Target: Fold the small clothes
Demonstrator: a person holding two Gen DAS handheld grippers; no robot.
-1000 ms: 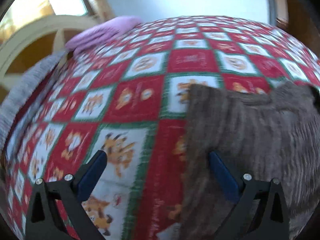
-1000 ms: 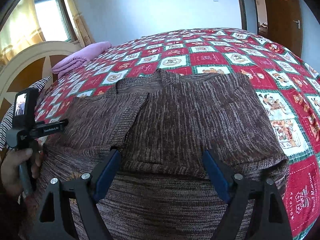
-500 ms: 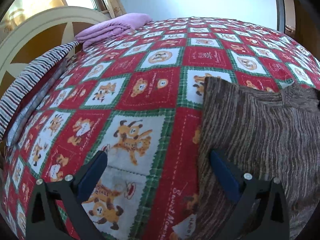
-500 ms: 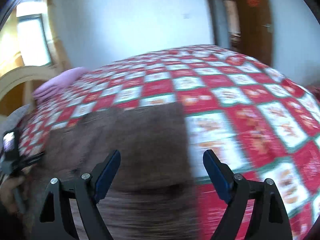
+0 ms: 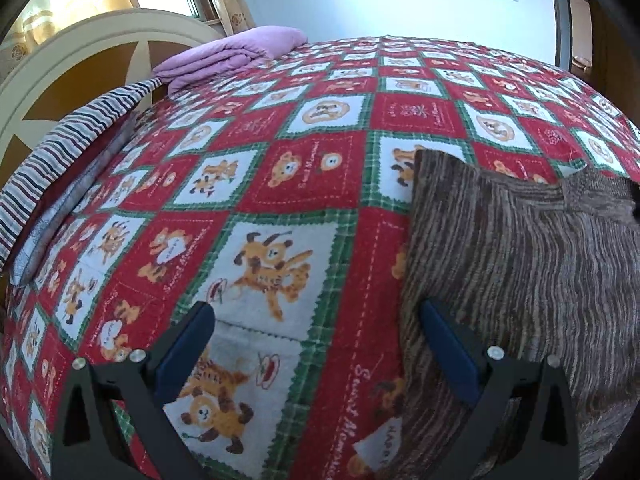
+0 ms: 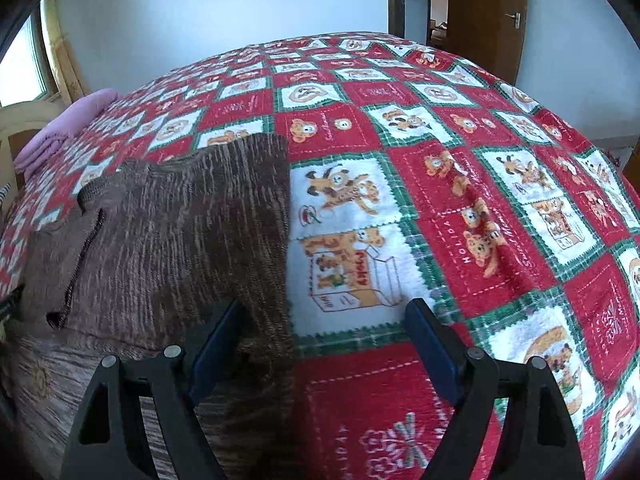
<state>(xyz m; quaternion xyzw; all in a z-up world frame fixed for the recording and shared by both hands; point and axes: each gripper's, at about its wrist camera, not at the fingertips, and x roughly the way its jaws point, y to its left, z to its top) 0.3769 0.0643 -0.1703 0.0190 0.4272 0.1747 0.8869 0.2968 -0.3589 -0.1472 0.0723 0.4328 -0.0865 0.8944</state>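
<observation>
Right gripper [image 6: 322,322] wide apart, straddling brown sweater's [image 6: 180,232] right edge on red patchwork bedspread [image 6: 480,208].

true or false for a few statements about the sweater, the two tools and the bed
1. The brown sweater lies on the red checked blanket. True.
2. The right tool is shut on the sweater. False: it is open, holding nothing, its left finger over the sweater's edge.
3. The left tool is open. True.
4. A folded purple cloth lies by the headboard. True.
5. The sweater is in a neat small square. False: it is spread out, with a sleeve folded across its front.
</observation>
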